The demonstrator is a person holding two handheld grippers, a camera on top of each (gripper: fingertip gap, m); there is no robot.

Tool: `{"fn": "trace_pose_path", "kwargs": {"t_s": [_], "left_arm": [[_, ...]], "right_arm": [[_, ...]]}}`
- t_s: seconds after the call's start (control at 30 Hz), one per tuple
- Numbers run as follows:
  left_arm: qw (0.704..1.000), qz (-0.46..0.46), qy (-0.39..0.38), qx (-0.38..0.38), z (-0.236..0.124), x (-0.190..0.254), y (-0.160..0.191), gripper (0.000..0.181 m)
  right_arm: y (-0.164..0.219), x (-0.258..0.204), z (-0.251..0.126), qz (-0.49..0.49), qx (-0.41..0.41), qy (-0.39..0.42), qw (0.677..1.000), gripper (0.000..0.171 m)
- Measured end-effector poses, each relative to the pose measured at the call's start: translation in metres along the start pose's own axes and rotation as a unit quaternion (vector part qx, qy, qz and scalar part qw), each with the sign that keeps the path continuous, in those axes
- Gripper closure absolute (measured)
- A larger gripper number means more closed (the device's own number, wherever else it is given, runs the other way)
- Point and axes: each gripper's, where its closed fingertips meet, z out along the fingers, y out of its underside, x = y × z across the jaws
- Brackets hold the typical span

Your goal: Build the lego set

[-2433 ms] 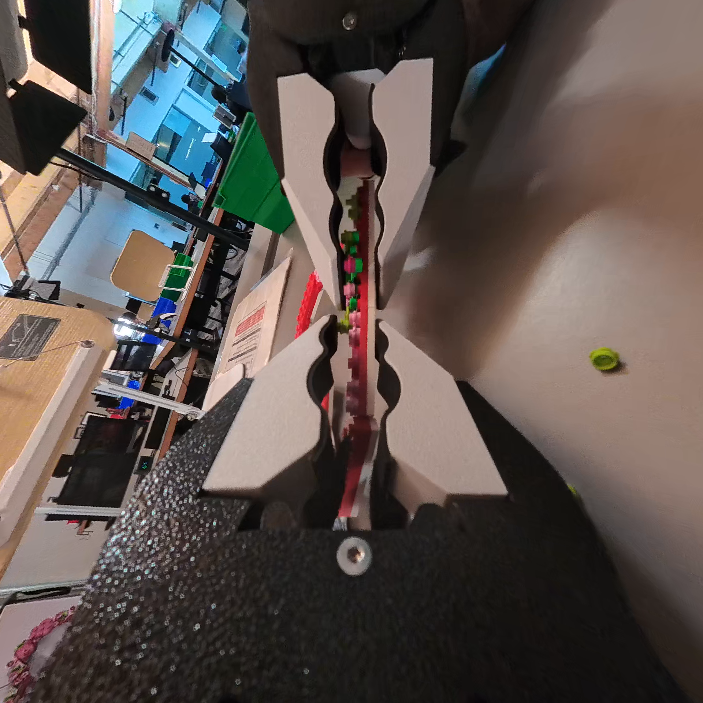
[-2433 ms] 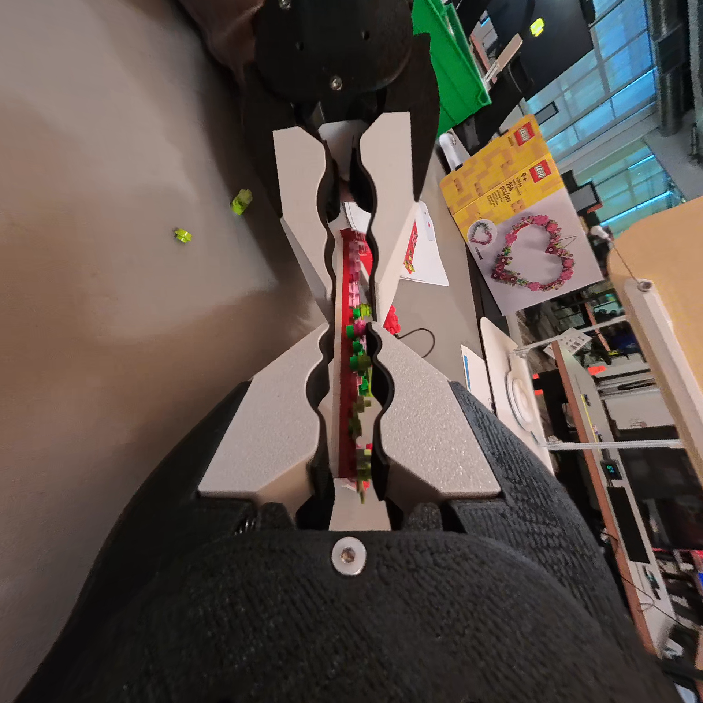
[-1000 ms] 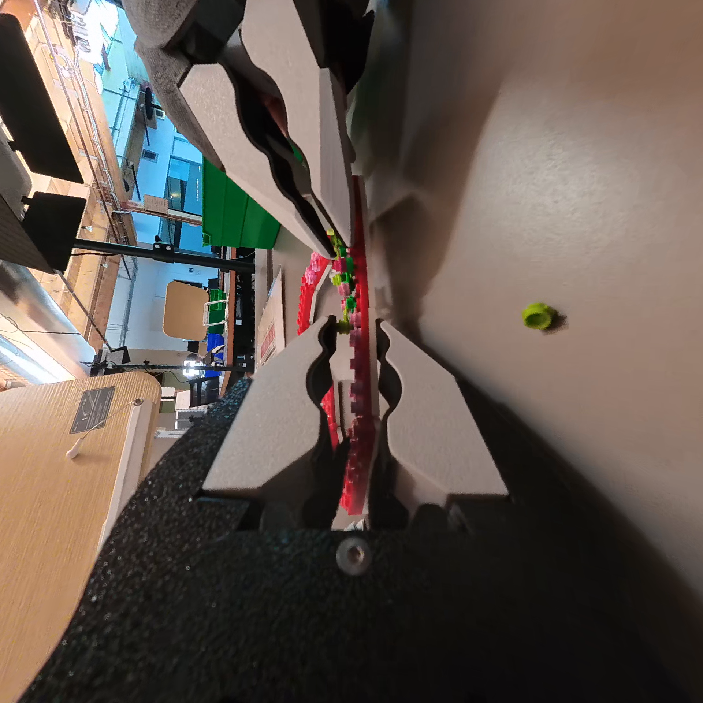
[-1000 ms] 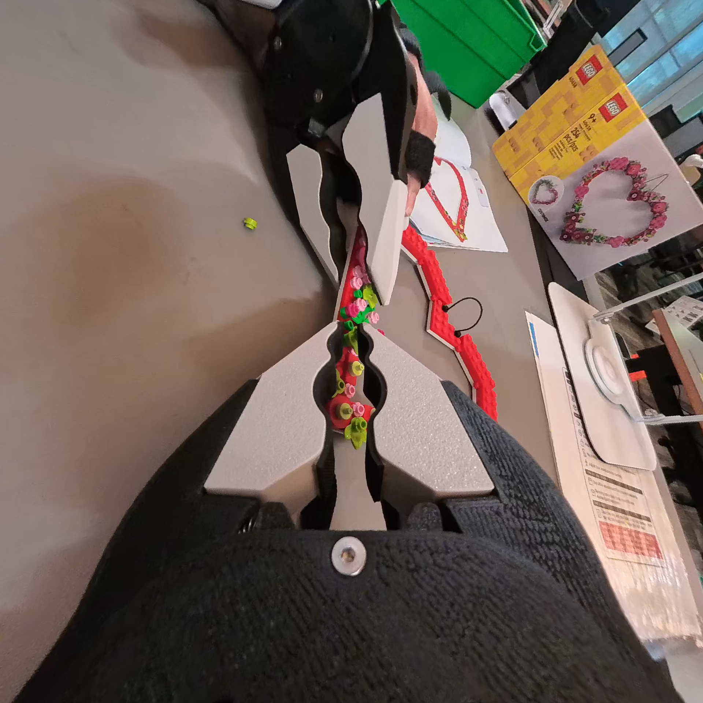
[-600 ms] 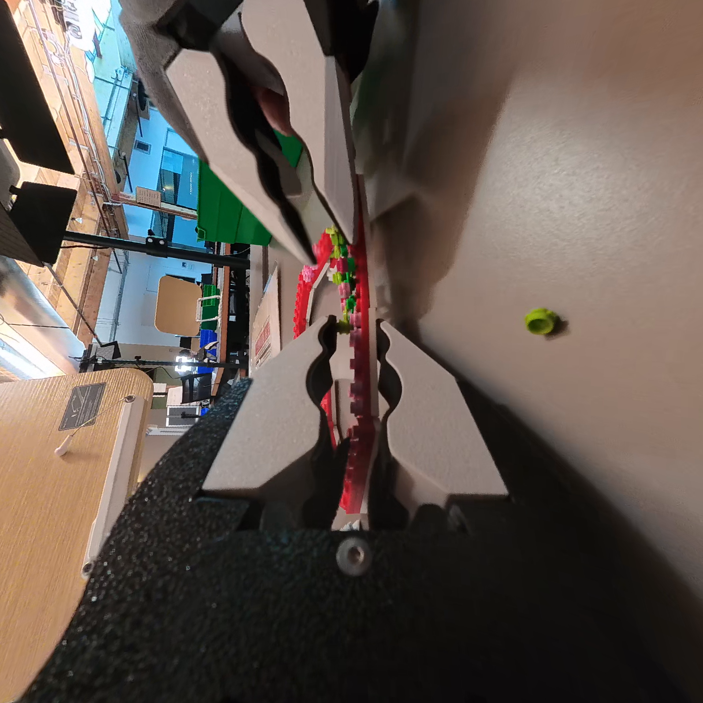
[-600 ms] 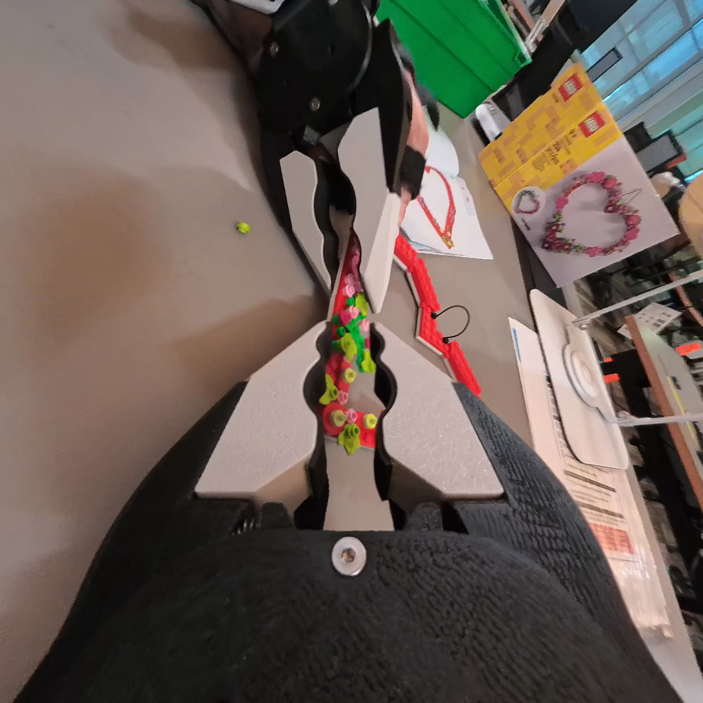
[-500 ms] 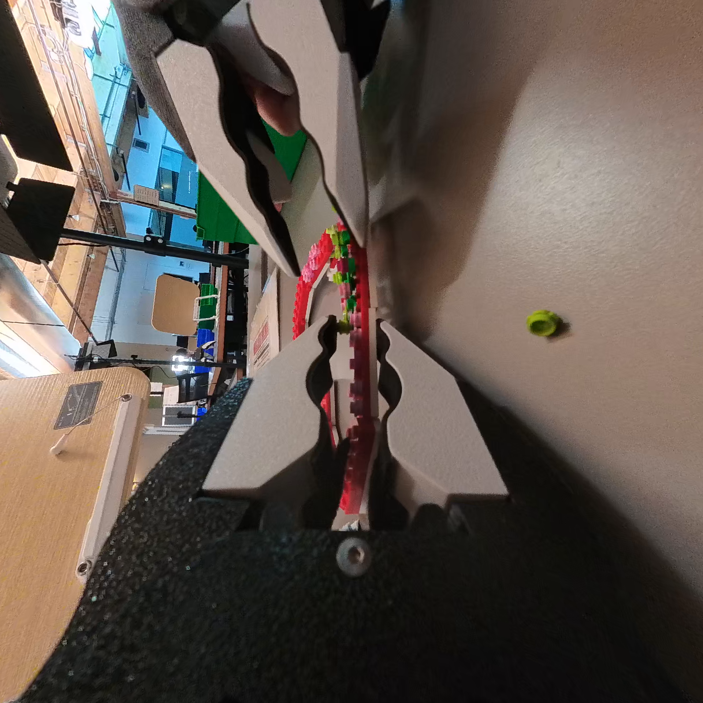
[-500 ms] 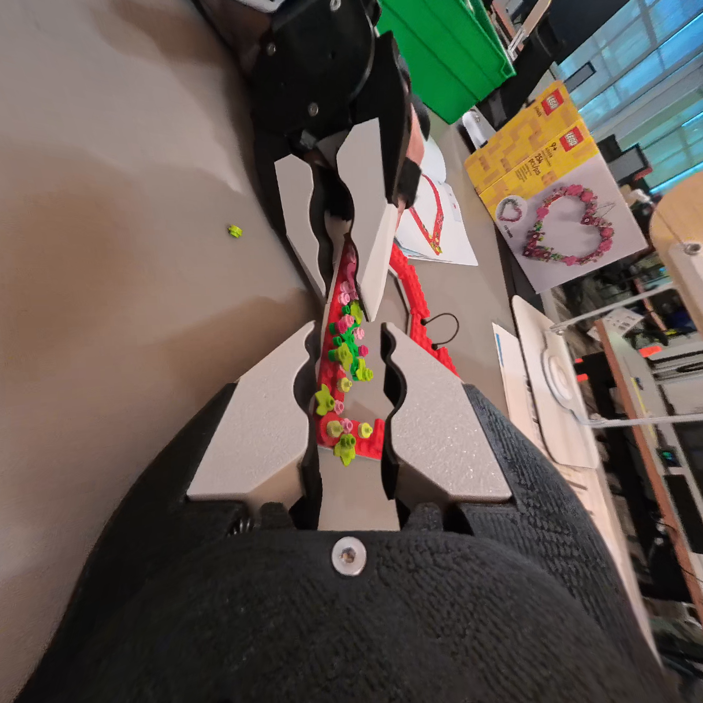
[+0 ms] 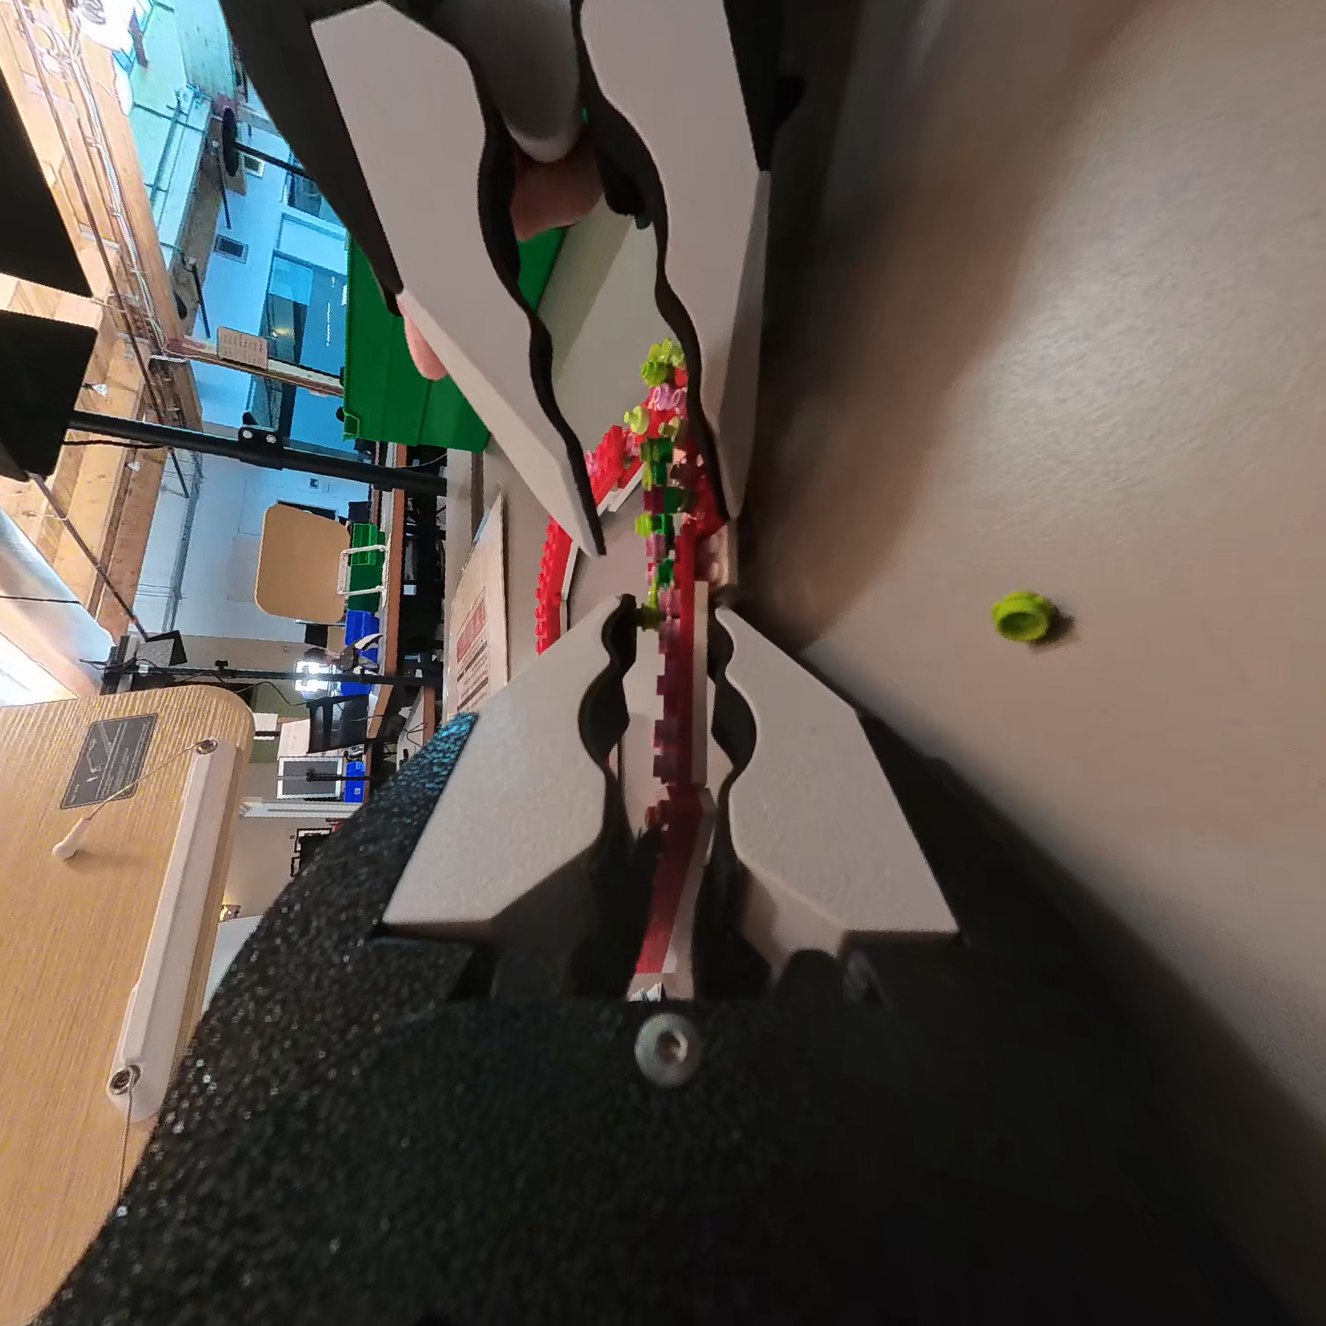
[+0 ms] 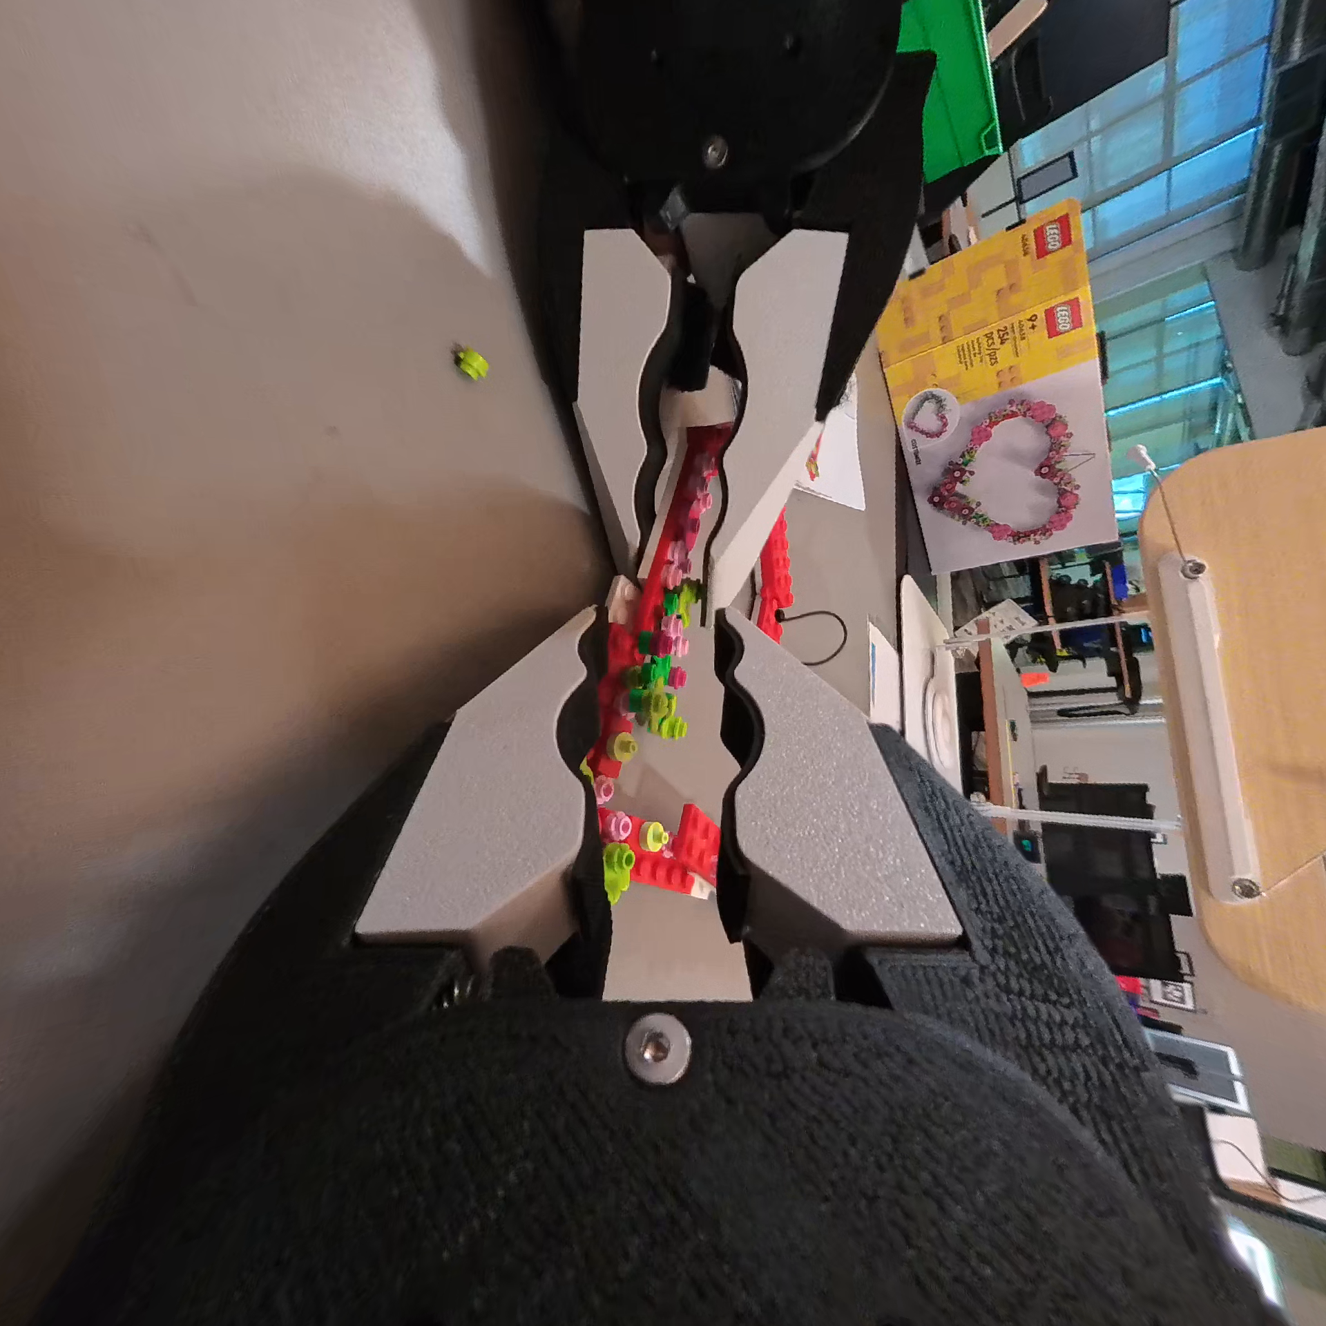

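A red lego strip [image 10: 649,610] with a white underside carries pink and green flower pieces. It runs between both grippers, just above the grey table [image 10: 251,574]. My left gripper [image 9: 671,606] is shut on the strip's plain end [image 9: 678,725]. In the right wrist view it shows at the top [image 10: 671,574]. My right gripper [image 10: 656,617] is open, with the flowered end [image 10: 660,847] lying between its fingers. It shows spread open at the top of the left wrist view [image 9: 660,527].
A loose lime green stud [image 9: 1022,616] lies on the table, also in the right wrist view [image 10: 470,362]. A second red curved strip [image 10: 778,574], a black cord loop [image 10: 818,635], a booklet [image 10: 836,459], the set's box [image 10: 1004,402] and a green bin [image 10: 947,93] lie to the right. The tips of both grippers are at nearly the same place.
My right gripper has opened from shut on the flowered end of the strip. My left gripper has kept its hold.
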Motion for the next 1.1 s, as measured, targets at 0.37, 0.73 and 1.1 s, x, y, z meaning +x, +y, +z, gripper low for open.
{"fn": "trace_pose_path", "kwargs": {"t_s": [0.37,0.73,1.1], "left_arm": [[1.000,0.006,-0.003,-0.001,0.000,0.000,0.000,0.165],[0.999,-0.042,-0.018,0.012,-0.003,-0.012,0.002,0.165],[0.997,-0.074,-0.019,0.022,-0.006,-0.018,0.005,0.165]], "right_arm": [[-0.001,0.000,-0.005,0.049,0.012,-0.016,0.999,0.137],[-0.009,0.006,-0.003,0.048,0.008,0.017,0.999,0.136],[-0.009,0.015,-0.008,0.073,0.002,0.075,0.995,0.138]]}}
